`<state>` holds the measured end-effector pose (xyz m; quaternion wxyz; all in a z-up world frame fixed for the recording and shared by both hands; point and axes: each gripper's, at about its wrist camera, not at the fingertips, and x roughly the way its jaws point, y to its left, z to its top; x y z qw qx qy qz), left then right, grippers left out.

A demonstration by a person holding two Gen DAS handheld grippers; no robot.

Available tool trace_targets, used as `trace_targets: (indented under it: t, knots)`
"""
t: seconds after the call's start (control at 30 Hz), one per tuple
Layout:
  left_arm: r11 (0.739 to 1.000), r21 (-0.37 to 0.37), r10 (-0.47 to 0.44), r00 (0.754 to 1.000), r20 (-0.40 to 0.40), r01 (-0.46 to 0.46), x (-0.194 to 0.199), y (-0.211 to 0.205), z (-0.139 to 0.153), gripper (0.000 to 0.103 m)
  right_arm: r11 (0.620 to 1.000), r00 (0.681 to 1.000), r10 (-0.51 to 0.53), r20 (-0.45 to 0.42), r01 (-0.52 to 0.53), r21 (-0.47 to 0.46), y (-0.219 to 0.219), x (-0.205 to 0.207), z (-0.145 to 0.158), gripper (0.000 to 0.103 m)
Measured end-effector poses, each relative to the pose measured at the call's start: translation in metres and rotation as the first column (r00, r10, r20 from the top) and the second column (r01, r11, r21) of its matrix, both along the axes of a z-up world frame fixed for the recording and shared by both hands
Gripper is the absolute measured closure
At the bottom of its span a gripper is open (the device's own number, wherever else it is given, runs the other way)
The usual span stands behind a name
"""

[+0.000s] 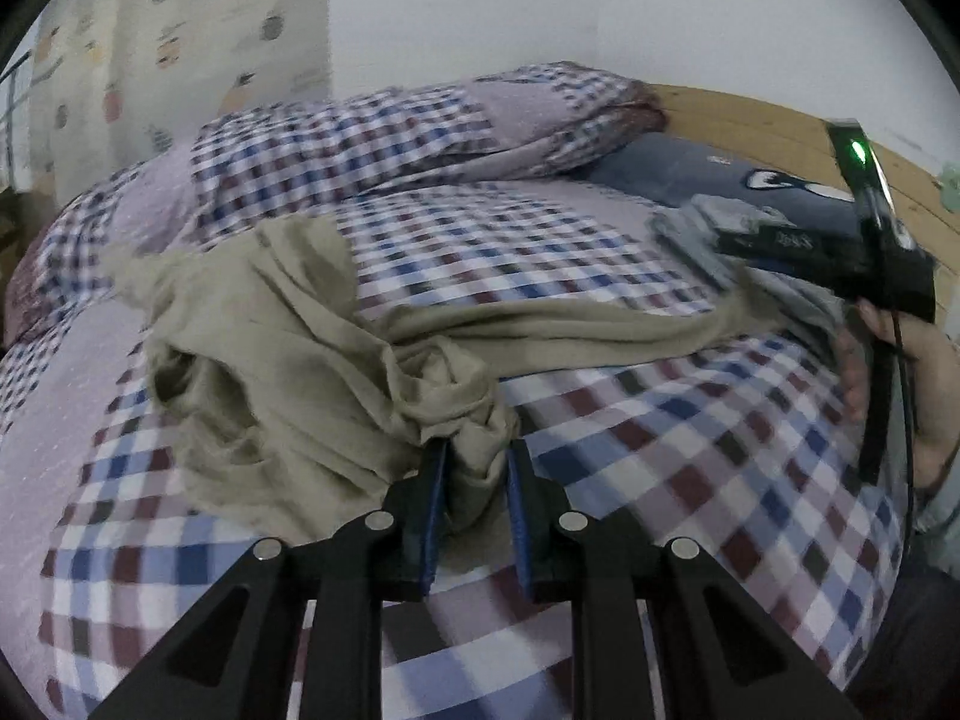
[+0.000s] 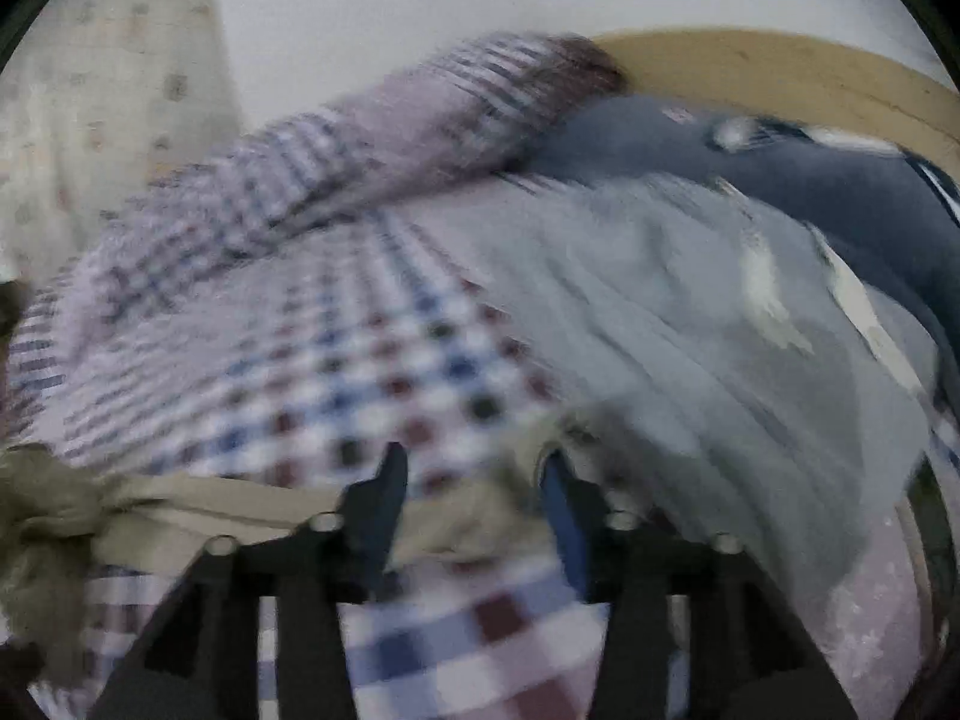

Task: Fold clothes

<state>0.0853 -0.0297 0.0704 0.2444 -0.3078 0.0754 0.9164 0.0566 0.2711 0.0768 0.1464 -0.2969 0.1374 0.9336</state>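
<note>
A crumpled beige garment (image 1: 288,360) lies on the checked bed cover (image 1: 690,450). One long part of it stretches right toward the other gripper. My left gripper (image 1: 477,459) is shut on a bunched fold of the beige garment. The right gripper body (image 1: 864,240) shows at the far right of the left wrist view, held in a hand. In the blurred right wrist view my right gripper (image 2: 474,468) has its jaws apart, with the beige garment (image 2: 240,516) lying between and under them; whether it is pinched does not show.
A rolled checked quilt (image 1: 390,138) lies along the back of the bed. A dark blue pillow (image 1: 720,180) and a grey-blue garment (image 2: 690,330) lie at the right, against a wooden headboard (image 1: 780,126). A patterned curtain (image 1: 150,48) hangs at the left.
</note>
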Motion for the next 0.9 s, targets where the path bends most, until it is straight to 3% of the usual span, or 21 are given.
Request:
trace_targets:
  t: [0.1, 0.2, 0.27, 0.3, 0.37, 0.43, 0.47, 0.5, 0.67, 0.77, 0.9]
  knots:
    - [0.991, 0.046, -0.124, 0.992, 0.005, 0.124, 0.013, 0.03, 0.001, 0.085, 0.976, 0.975, 0.207, -0.077, -0.212, -0.051, -0.033, -0.001, 0.011, 0.05]
    - [0.973, -0.009, -0.229, 0.973, -0.006, 0.229, 0.033, 0.064, -0.006, 0.085, 0.873, 0.892, 0.442, -0.096, -0.453, -0.181, -0.063, -0.008, 0.004, 0.05]
    - [0.964, -0.053, -0.262, 0.965, -0.009, 0.261, 0.042, 0.075, -0.012, 0.085, 0.781, 0.82, 0.563, -0.102, -0.569, -0.257, -0.081, -0.012, -0.006, 0.05]
    - [0.959, -0.077, -0.273, 0.962, -0.008, 0.271, 0.046, 0.078, -0.016, 0.084, 0.751, 0.796, 0.598, -0.093, -0.597, -0.283, -0.088, -0.014, -0.012, 0.05]
    - [0.96, -0.098, -0.262, 0.965, 0.003, 0.261, 0.048, 0.076, -0.019, 0.078, 0.728, 0.782, 0.617, -0.085, -0.609, -0.316, -0.092, -0.017, -0.021, 0.05]
    - [0.968, -0.088, -0.234, 0.972, 0.005, 0.234, 0.047, 0.067, -0.019, 0.06, 0.705, 0.769, 0.634, -0.081, -0.617, -0.35, -0.095, -0.021, -0.029, 0.05]
    - [0.973, -0.077, -0.22, 0.976, 0.001, 0.219, 0.046, 0.061, -0.018, 0.043, 0.699, 0.774, 0.627, -0.091, -0.61, -0.374, -0.09, -0.023, -0.032, 0.05]
    - [0.979, -0.05, -0.196, 0.981, -0.009, 0.196, 0.044, 0.052, -0.014, 0.034, 0.692, 0.778, 0.62, -0.101, -0.603, -0.397, -0.086, -0.025, -0.034, 0.05]
    - [0.992, 0.107, -0.061, 0.998, -0.026, 0.063, 0.03, -0.005, 0.003, 0.03, 0.648, 0.79, 0.596, -0.142, -0.578, -0.497, -0.073, -0.035, -0.045, 0.048]
    - [0.985, 0.163, 0.057, 0.998, -0.009, -0.055, 0.019, -0.038, 0.004, 0.021, 0.643, 0.762, 0.631, -0.149, -0.62, -0.449, -0.091, -0.025, -0.039, 0.049]
    - [0.958, 0.191, 0.205, 0.976, 0.072, -0.216, 0.004, -0.073, -0.008, 0.021, 0.652, 0.724, 0.677, -0.133, -0.673, -0.349, -0.118, -0.012, -0.032, 0.05]
